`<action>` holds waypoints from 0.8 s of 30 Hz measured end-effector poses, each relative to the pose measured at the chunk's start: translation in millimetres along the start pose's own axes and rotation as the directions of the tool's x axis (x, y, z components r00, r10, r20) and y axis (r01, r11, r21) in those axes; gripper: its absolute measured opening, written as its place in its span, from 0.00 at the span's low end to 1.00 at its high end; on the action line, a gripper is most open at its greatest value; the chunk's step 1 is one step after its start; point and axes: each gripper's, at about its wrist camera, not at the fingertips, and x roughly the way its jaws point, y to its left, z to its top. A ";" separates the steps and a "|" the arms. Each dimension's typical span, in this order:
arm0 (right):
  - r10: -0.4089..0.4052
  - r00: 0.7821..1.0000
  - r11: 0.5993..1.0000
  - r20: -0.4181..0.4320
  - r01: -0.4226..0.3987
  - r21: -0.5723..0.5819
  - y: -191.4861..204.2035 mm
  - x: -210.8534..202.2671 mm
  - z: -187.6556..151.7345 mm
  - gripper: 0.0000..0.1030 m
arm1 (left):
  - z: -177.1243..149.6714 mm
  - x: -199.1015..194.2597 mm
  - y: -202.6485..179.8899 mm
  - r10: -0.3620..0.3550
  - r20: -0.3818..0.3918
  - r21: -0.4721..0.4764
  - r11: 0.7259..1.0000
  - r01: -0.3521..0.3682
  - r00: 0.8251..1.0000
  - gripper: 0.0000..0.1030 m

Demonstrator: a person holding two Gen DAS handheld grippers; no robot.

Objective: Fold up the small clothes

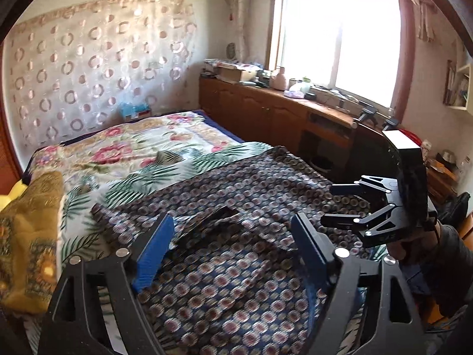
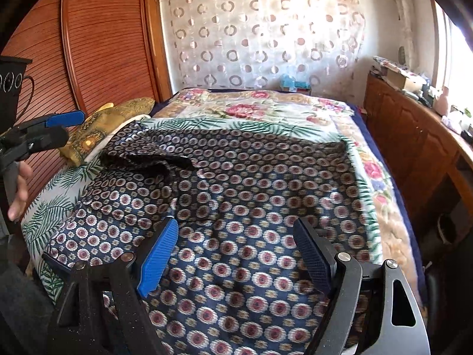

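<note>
Jaws of the left gripper [image 1: 230,236] and right gripper [image 2: 236,245] are held open, empty. Both are positioned above the patterned garment [image 2: 251,183], which is spread on the bed [image 2: 266,109].

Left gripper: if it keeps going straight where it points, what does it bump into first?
Probably the patterned garment spread on the bed. The left gripper is open, tilted downward over it, nothing between its jaws. Depth is hard to judge.

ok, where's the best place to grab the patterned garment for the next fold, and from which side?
Probably the raised, rumpled flap of the patterned garment, near the gold pillow. It stands off the bedspread, so one finger could slide under. Come from the pillow side with the left hand-held gripper, which is open.
</note>
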 end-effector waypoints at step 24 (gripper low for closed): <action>0.075 0.983 0.987 -0.170 -0.097 -0.126 42.2 115.8 43.3 0.76 | -49.1 -16.5 46.9 0.144 -0.031 -0.103 0.984 -0.147 0.989 0.81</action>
